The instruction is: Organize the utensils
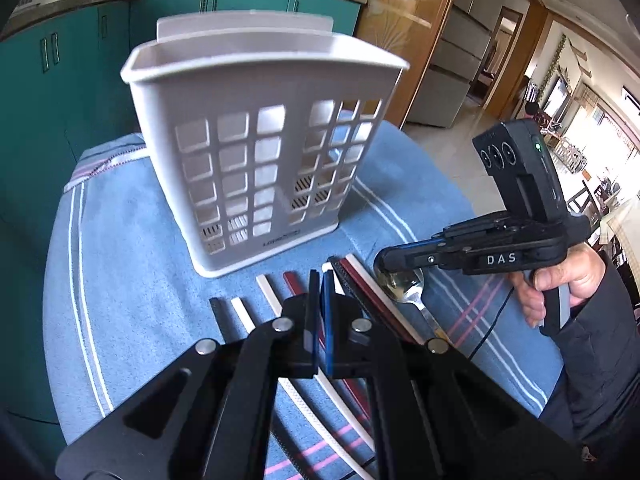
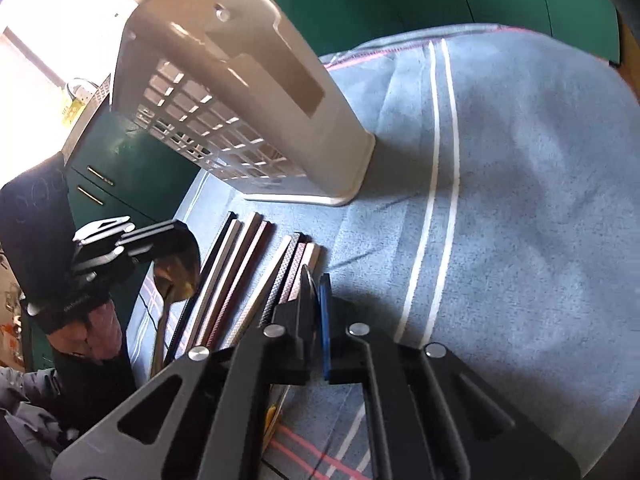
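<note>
Left gripper [image 1: 320, 312] clenched, nothing between fingers, hovering above chopsticks [image 1: 276, 294] laid in row on blue striped cloth [image 1: 120, 240] over table. Right gripper [image 1: 386, 266] fingers together, tip down at spoon [image 1: 402, 286] bowl; actual grasp cannot tell. Spoon lies just right of chopsticks. White slotted holder [image 1: 256, 152] upright beyond row, near far cloth edge. Bare cloth left of chopsticks. Right wrist view alone shows holder's back bracket [image 2: 264, 52] and bare cloth on far side.
</note>
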Motion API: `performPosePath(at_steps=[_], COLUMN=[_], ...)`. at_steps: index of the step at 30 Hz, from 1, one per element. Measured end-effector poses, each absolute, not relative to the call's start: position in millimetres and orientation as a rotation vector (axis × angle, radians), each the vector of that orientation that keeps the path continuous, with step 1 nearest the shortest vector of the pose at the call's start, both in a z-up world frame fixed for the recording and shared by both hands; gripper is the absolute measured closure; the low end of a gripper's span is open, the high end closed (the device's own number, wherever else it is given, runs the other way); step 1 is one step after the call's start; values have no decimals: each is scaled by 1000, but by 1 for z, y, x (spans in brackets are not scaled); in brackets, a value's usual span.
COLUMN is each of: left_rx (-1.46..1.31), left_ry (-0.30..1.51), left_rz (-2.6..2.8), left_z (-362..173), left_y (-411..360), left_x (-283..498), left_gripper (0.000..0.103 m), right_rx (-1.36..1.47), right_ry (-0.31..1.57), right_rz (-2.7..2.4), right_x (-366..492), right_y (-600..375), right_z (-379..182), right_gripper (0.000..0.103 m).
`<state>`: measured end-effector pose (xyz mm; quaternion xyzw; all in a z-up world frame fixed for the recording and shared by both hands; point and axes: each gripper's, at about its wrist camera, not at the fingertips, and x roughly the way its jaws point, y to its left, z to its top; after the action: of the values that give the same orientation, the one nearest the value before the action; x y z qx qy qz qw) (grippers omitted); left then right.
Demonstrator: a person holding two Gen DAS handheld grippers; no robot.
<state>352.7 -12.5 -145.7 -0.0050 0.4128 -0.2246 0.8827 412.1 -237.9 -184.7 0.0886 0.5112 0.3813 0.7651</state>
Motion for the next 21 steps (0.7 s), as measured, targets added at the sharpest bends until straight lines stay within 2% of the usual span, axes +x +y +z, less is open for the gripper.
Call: performPosePath(at_steps=[14, 21], left_rx=[-9, 17], left_ry=[679, 521], left_rz=[-441, -383], left_z=[-78, -35], left_y=[4, 13], left_x=[309, 271], left_gripper=[101, 101], right_rx=[65, 1], right_ry=[820, 690], right_rz=[726, 676], right_x=[339, 298], right_y=[-237, -236], right_z=[-75, -28], right_gripper=[99, 99])
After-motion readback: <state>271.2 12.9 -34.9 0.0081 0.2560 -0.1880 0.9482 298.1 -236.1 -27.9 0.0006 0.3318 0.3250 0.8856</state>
